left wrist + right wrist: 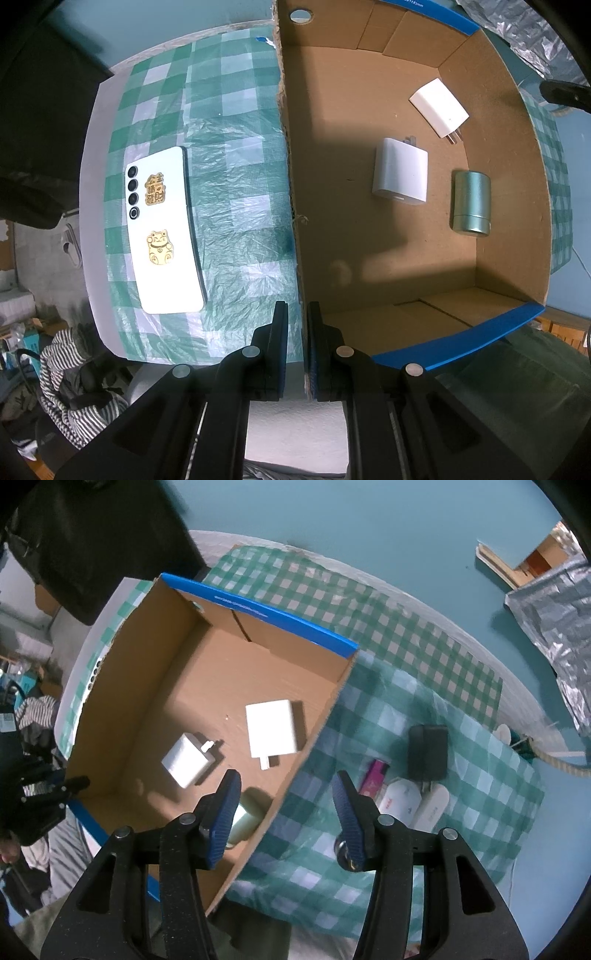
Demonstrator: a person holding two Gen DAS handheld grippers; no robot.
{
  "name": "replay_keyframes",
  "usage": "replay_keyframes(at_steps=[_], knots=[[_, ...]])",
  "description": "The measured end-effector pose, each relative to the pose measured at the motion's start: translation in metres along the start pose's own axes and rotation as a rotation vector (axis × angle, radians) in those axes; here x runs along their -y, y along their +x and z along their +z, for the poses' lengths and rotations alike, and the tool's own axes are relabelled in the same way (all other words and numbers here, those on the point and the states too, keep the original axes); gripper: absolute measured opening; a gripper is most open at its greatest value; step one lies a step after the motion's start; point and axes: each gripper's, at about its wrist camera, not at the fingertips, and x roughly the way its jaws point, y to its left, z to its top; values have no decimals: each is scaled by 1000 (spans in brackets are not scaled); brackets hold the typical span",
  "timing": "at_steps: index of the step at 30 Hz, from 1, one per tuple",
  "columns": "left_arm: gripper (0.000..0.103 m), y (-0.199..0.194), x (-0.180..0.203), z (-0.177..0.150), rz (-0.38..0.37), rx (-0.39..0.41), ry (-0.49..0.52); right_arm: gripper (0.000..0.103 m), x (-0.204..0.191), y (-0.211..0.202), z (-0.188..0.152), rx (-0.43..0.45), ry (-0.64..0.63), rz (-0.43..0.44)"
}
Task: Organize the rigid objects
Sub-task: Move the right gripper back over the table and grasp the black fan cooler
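Left gripper [298,343] sits at 6 o'clock in its own view, jaws pinched onto the cardboard box wall [295,206], steadying the box. Right gripper [286,812] hangs at 6 o'clock in its view, jaws about half open and empty, straddling the box's right wall [314,734].

Done, judging by what lies inside: two white wall chargers [439,108] [400,170] and one teal metal canister [472,202] rest on the box floor, chargers near centre, canister at 3 o'clock of them. Count in box: three items.

Left, as it looks: one white phone [162,229] face down on the checkered cloth [236,110] at 9 o'clock of the box, with two gold stickers. In the right view, on the cloth at 3 o'clock of the box: one black case-like object [427,752], one pink stick-shaped item [375,777], two white oval devices [400,799] [432,806], and one small dark item [345,849] partly hidden behind the right finger, too hidden to name. Roughly six outside, so under halfway.
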Motion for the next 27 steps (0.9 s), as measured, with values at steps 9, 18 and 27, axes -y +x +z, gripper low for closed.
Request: replay_keyframes(at_steps=[9, 18, 27], knots=[[10, -1, 2, -1, 5, 1, -2, 56, 33, 4, -21, -27, 70, 4], [10, 0, 1, -2, 4, -1, -9, 58, 78, 26, -47, -95, 167, -22], [10, 2, 2, -4, 7, -5, -6, 64, 100, 61, -75, -166, 258, 15]])
